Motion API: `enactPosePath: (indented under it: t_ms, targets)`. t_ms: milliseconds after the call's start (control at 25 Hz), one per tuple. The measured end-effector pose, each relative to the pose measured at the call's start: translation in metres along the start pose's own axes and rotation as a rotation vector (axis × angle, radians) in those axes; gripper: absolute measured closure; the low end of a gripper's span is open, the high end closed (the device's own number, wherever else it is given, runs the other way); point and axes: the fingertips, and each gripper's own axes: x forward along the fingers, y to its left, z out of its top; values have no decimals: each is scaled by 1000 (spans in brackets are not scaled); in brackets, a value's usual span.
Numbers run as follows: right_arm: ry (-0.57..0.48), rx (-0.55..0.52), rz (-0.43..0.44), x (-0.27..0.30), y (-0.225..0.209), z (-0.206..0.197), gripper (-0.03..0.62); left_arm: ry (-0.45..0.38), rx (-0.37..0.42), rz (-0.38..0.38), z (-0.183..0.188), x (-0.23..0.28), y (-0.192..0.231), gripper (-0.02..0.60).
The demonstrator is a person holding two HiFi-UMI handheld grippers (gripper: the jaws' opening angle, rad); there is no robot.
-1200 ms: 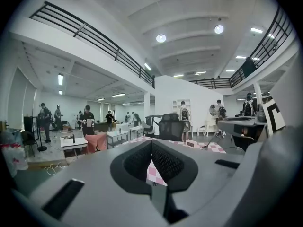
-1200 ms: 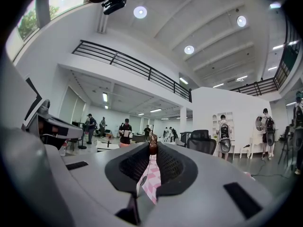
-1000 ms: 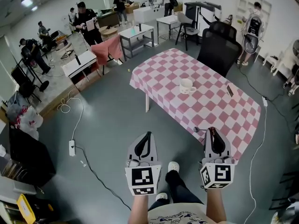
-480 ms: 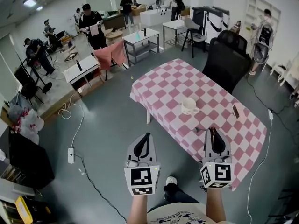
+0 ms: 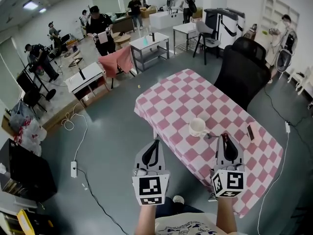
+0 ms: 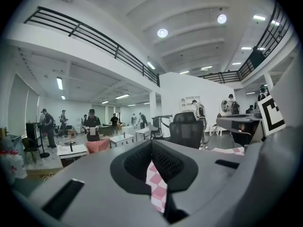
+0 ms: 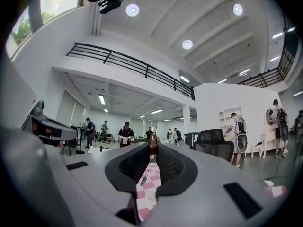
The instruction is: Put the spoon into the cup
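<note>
With our left gripper (image 5: 155,143) pressed together and empty, down-left of the cup (image 5: 197,127), we should lift the spoon (image 5: 211,136), just right of the cup and pinched by its handle in our right gripper (image 5: 225,137), bowl-first over the rim, then lower before releasing.

This is a large open-plan lab or workshop hall, with a bare grey floor (image 5: 112,131), a high white ceiling with round lights (image 6: 162,32) and a black-railed mezzanine (image 6: 94,34) along the walls. At the far left, people (image 5: 101,26) stand among white work tables (image 5: 149,42), and a power strip (image 5: 74,169) and loose cable (image 5: 80,126) lie on the floor at the near left. A black office chair (image 5: 242,75) stands at the far side of a table with a pink checked cloth (image 5: 181,102), and white shelving (image 5: 274,9) stands at the far right.
</note>
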Motion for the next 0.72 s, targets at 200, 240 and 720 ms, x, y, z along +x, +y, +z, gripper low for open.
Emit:
enactPosePath:
  t_ms: [200,240,720]
  targets:
    - [21,15,-2,25,-12,-16,542,18,2,-10,-9,33,0,568]
    - [27,16,-4,29,-14,-19,542,21,2,-15,-10,40,-1,568]
    - [90,19,-58,118,-43,-50,542,31,9,-143,-11,163,0,568]
